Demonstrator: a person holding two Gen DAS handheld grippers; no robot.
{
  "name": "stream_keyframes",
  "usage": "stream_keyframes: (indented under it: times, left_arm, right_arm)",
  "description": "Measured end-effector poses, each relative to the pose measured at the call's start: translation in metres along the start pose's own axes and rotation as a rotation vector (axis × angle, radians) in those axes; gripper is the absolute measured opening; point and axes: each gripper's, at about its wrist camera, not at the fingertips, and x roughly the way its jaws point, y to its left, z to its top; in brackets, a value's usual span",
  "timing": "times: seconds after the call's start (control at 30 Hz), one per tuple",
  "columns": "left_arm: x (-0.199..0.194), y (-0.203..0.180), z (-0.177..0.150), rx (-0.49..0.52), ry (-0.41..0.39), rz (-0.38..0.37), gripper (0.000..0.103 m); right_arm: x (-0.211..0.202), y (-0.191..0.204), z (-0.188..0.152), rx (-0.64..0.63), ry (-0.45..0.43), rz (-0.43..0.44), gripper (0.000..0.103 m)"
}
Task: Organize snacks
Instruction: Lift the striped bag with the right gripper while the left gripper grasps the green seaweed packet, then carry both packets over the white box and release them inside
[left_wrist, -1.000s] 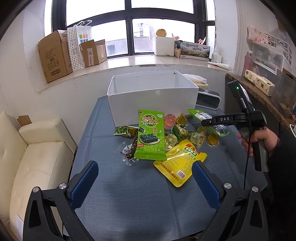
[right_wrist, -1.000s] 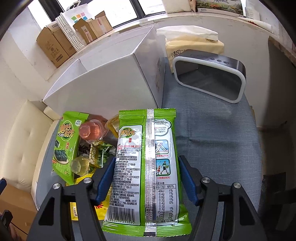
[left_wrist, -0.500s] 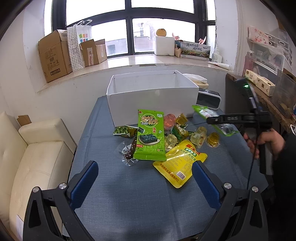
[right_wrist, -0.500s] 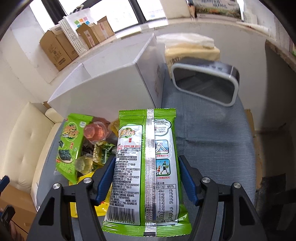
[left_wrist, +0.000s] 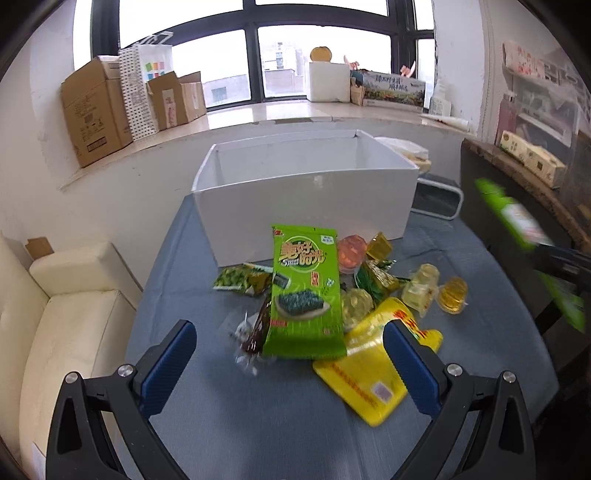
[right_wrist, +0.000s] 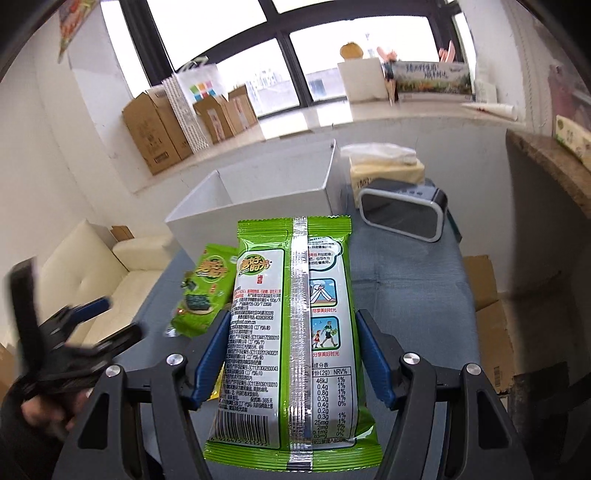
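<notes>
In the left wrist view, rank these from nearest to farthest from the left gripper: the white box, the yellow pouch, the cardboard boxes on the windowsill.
From the left gripper:
1. yellow pouch, right beside its right-hand finger.
2. white box, mid-table, behind the snack pile.
3. cardboard boxes, far left on the windowsill.

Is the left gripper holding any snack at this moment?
No. The left gripper is open above the table, nothing between its blue pads.

Both the left gripper (left_wrist: 288, 363) and right gripper (right_wrist: 291, 356) are built from black angular frames, fitted with ribbed blue finger pads (left_wrist: 166, 363) and silver round-headed screws (left_wrist: 452, 369) at the joints.
</notes>
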Motion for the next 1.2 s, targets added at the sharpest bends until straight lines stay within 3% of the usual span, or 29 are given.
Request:
stream_keyframes:
  times: [0.33,0.57,0.63,0.67,0.7,0.93,1.2]
  left_arm:
    - [0.099,-0.018,0.034,0.053,0.107,0.031,0.103]
    - [0.136,-0.017,0.040,0.084,0.148,0.081,0.103]
    - [0.139,-0.016,0.039,0.098,0.143,0.098,0.094]
    - [0.141,-0.015,0.040,0.099,0.146,0.094,0.080]
    - [0.142,-0.014,0.040,0.098,0.151,0.093,0.074]
    - [0.123,-0.007,0.046,0.092,0.108,0.079,0.072]
    - [0.045,0.001,0.054,0.027,-0.005,-0.031,0.072]
  right_arm:
    - [-0.033,0.002,-0.017,-0.010,-0.048,-0.028,0.071]
    - [-0.043,-0.003,-0.022,0.012,-0.060,-0.035,0.071]
    - [-0.044,-0.003,-0.022,0.015,-0.063,-0.032,0.071]
    - [-0.044,-0.002,-0.022,0.013,-0.064,-0.031,0.071]
    - [-0.044,-0.001,-0.023,0.008,-0.063,-0.034,0.071]
    - [-0.040,0.000,-0.024,0.001,-0.054,-0.025,0.071]
    - [-0.034,0.002,-0.022,-0.006,-0.052,-0.021,0.071]
